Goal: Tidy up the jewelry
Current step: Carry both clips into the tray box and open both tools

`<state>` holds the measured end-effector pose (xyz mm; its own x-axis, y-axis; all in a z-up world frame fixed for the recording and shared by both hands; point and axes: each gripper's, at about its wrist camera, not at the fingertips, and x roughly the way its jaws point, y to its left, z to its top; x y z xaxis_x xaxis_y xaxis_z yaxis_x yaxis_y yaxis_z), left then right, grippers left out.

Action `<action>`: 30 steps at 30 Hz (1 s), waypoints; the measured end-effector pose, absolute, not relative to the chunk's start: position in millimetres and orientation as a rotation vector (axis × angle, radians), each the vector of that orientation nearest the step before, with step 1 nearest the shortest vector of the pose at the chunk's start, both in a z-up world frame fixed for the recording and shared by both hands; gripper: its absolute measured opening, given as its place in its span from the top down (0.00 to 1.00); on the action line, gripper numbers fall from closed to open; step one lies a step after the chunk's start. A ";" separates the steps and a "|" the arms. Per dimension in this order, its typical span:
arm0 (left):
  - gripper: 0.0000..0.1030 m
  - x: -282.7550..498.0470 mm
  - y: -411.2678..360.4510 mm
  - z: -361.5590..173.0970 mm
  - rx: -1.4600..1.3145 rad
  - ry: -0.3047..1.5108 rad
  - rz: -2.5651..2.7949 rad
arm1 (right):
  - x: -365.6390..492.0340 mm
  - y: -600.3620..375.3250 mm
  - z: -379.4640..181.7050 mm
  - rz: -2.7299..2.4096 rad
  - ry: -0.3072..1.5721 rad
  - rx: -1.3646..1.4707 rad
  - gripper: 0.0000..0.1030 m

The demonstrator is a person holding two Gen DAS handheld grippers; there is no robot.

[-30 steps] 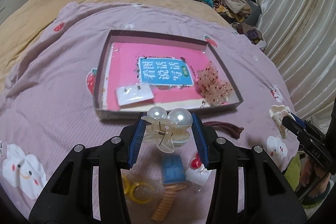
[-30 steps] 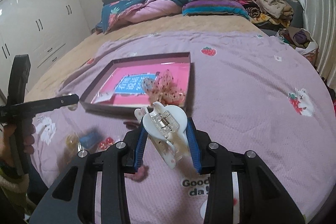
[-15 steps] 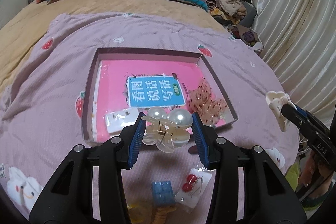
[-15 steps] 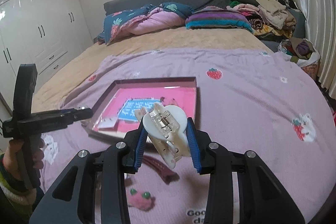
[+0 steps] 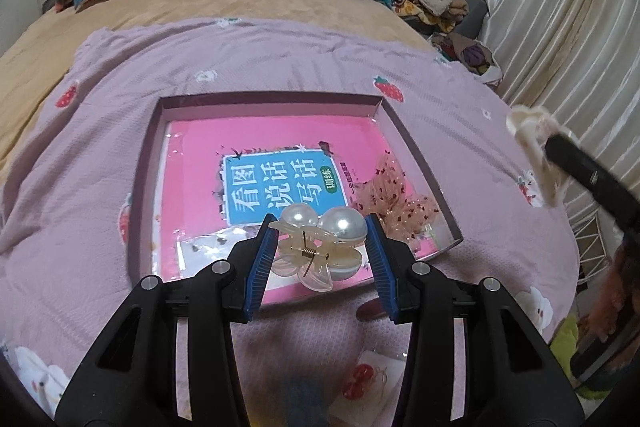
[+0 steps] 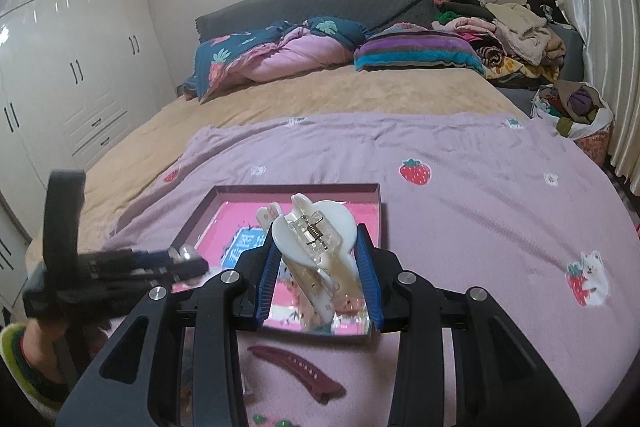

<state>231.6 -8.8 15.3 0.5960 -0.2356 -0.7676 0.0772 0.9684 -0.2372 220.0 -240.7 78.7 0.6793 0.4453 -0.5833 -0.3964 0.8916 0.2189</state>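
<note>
My left gripper is shut on a clear hair claw with two pearls and holds it above the near edge of the shallow box lined with a pink book. My right gripper is shut on a white hair claw and holds it above the box's near right part. In the box lie a glittery pink bow and a small clear packet. The right gripper also shows at the right edge of the left wrist view.
On the purple blanket in front of the box lie a dark red hair clip, a packet with red cherry earrings and a blurred blue item. Pillows and piled clothes are at the bed's head. Curtains hang on the right.
Both grippers have moved forward and up over the box with their claws still held. The loose items on the blanket have slid toward the bottom of both views.
</note>
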 end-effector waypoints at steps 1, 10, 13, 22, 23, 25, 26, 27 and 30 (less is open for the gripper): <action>0.65 233.6 -9.6 12.8 -0.185 0.921 -0.184 | 224.3 -239.2 78.9 0.473 0.677 0.079 0.66; 0.65 255.2 -16.7 -12.0 -0.170 0.975 -0.187 | 251.0 -230.4 65.2 0.440 0.703 0.062 0.66; 0.65 261.3 -17.7 -20.1 -0.165 0.991 -0.190 | 259.4 -228.6 55.2 0.429 0.725 0.068 0.66; 0.59 265.1 -14.0 -33.7 -0.152 1.015 -0.174 | 280.0 -218.1 18.4 0.391 0.792 0.065 0.66; 0.57 264.0 -13.1 -33.9 -0.149 1.016 -0.170 | 282.1 -217.2 13.4 0.388 0.802 0.070 0.66; 0.54 260.0 -10.4 -33.1 -0.142 1.016 -0.163 | 285.1 -215.2 3.7 0.379 0.820 0.071 0.66; 0.53 258.1 -9.1 -32.7 -0.140 1.016 -0.160 | 286.2 -214.3 -1.2 0.373 0.828 0.070 0.66; 0.49 255.3 -7.0 -31.8 -0.138 1.014 -0.153 | 287.4 -212.9 -8.1 0.366 0.841 0.069 0.66; 0.40 248.4 -2.1 -29.7 -0.141 1.012 -0.143 | 288.7 -210.3 -21.4 0.346 0.867 0.067 0.66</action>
